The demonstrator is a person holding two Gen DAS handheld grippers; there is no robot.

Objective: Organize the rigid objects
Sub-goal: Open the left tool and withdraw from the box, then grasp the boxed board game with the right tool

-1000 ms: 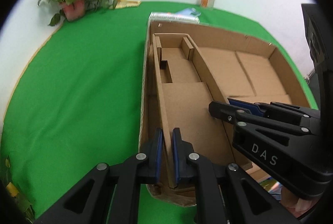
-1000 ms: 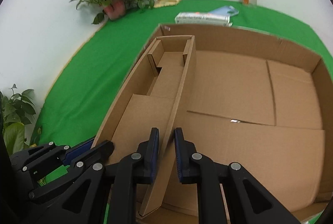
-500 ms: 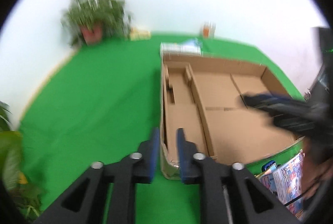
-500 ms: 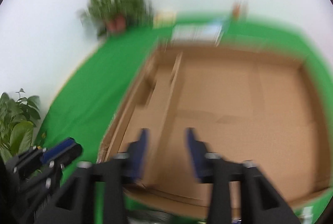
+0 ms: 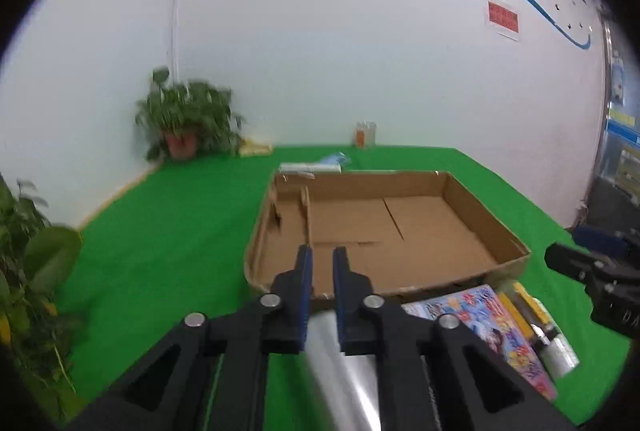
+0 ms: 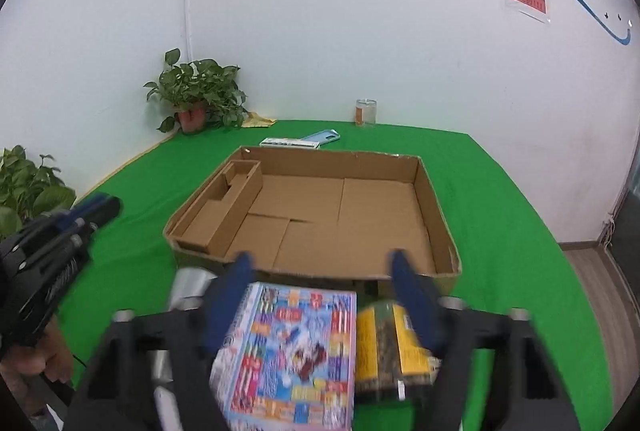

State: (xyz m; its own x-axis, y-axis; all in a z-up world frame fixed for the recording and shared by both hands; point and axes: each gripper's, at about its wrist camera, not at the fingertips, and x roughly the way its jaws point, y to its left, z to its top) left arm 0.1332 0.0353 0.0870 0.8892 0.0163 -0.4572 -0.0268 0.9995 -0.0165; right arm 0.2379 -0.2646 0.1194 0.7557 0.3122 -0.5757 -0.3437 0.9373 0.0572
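The left gripper (image 5: 320,263) is closed on nothing. The right gripper (image 6: 320,271) is seen closing, its jaws on either side of the colourful box (image 6: 288,351) without touching it. That box lies at the table's near edge, just in front of the empty cardboard tray (image 6: 440,219), between a silver cylinder (image 6: 188,287) and a yellow pack (image 6: 384,343). It is judged stiff, light and glossy, best taken across its long sides. The table (image 6: 500,211) is covered in green cloth, set against a white wall; potted plants (image 6: 196,91) stand at its far left corner.

Matt brown cardboard box (image 6: 432,207) — fuzzy green cloth (image 6: 500,215) — glossy printed booklet (image 6: 292,351).
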